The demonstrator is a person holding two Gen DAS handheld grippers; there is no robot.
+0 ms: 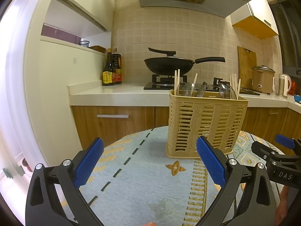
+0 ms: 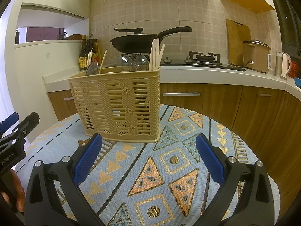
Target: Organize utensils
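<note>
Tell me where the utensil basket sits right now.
The tan utensil basket stands upright on the patterned tablecloth, ahead of both open grippers: centre-left in the right wrist view, centre-right in the left, before the counter.

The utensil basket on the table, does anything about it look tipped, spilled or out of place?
Nothing stands out. The beige slatted plastic basket stands upright on the patterned tablecloth, with wooden chopsticks and clear spoons inside. Nothing lies loose on the cloth.

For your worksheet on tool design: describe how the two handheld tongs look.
Both the left tongs and right tongs have black curved frames, blue textured finger pads and silver round bolts. White lettering marks each body where the other camera sees it.
</note>
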